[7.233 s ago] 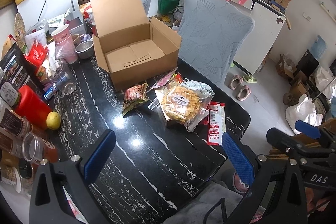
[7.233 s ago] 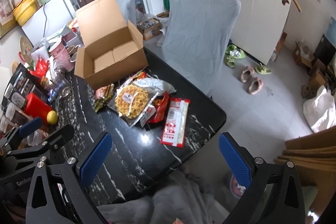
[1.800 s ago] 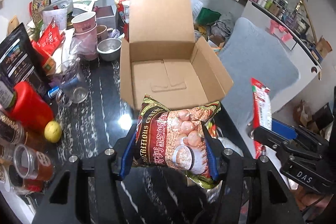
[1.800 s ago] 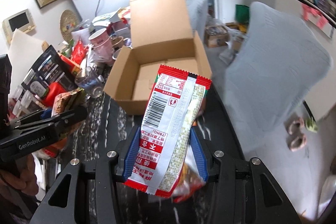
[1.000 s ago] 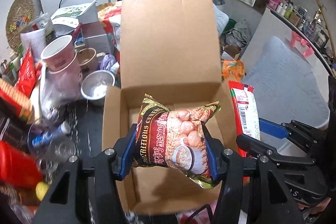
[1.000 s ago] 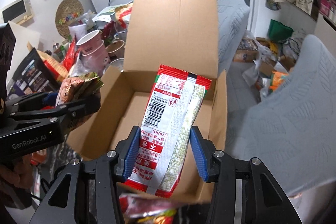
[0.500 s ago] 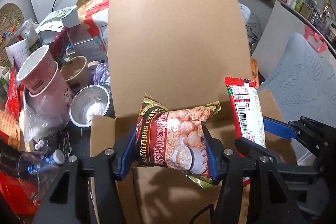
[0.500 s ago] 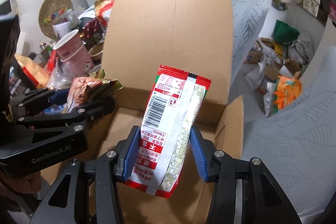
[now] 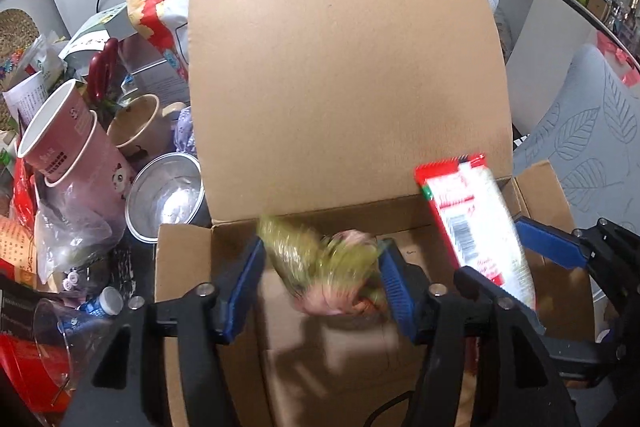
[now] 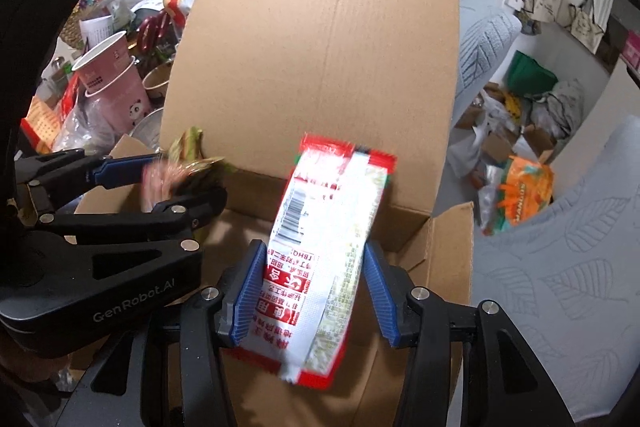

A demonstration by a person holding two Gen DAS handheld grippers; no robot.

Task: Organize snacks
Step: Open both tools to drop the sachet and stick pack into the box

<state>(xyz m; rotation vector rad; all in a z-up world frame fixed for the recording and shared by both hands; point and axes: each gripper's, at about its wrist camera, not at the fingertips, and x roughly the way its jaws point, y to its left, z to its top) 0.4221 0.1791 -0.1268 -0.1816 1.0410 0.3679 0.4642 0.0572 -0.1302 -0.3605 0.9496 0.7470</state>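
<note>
Over the cardboard box [image 9: 348, 75], a motion-blurred snack bag [image 9: 324, 267] defies reading.

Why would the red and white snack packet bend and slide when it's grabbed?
The red and white snack packet looks thin and flat, so probably light and floppy. Its shiny wrapper may be slippery. Right now it tilts between the right gripper's opening jaws, above the cardboard box.
</note>
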